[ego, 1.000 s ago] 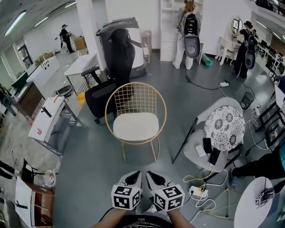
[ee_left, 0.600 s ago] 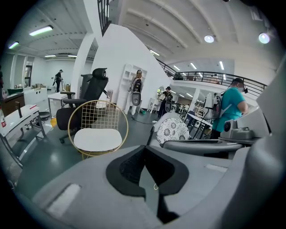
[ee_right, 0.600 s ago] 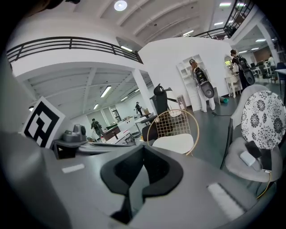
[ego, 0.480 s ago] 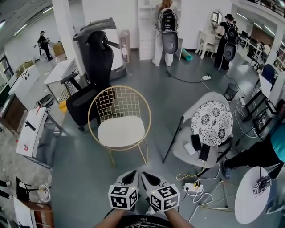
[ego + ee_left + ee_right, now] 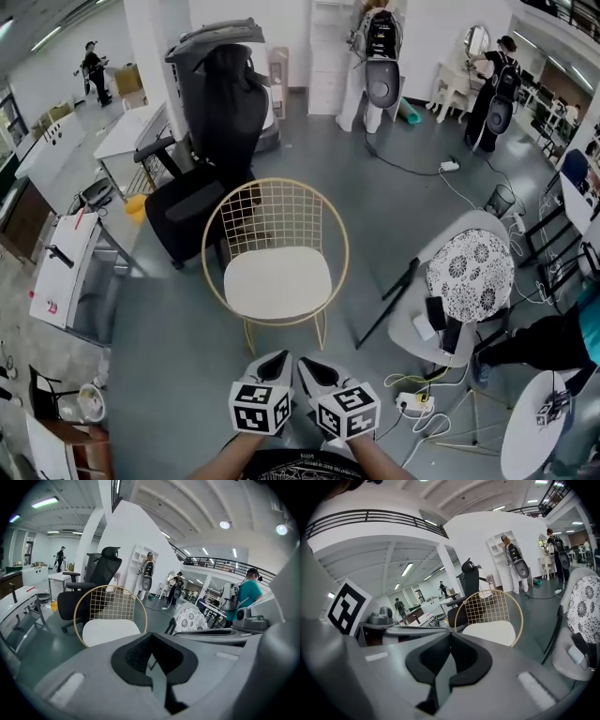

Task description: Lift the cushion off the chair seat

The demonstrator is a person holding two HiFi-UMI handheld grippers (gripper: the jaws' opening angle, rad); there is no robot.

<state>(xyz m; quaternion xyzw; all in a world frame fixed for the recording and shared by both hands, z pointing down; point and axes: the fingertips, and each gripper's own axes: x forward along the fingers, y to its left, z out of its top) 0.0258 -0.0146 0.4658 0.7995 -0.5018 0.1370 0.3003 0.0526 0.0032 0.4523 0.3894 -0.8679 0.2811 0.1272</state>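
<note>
A white cushion (image 5: 278,281) lies flat on the seat of a gold wire chair (image 5: 275,217) in the middle of the head view. My left gripper (image 5: 273,360) and right gripper (image 5: 312,365) are held side by side just short of the chair's front edge, above the grey floor. Both point at the chair, and neither touches it. In the left gripper view the cushion (image 5: 110,631) shows beyond the left gripper (image 5: 152,644), whose black pads meet with nothing between them. The right gripper (image 5: 449,644) is also shut and empty, with the cushion (image 5: 492,632) ahead of it.
A black office chair (image 5: 211,122) stands right behind the gold chair. A grey chair with a floral round cushion (image 5: 471,277) is at the right, a power strip and cables (image 5: 412,405) on the floor beside it. White tables (image 5: 66,267) line the left. People (image 5: 380,56) stand far back.
Both grippers have moved forward together toward the gold chair, which now looks larger and closer. They stay shut and empty.
</note>
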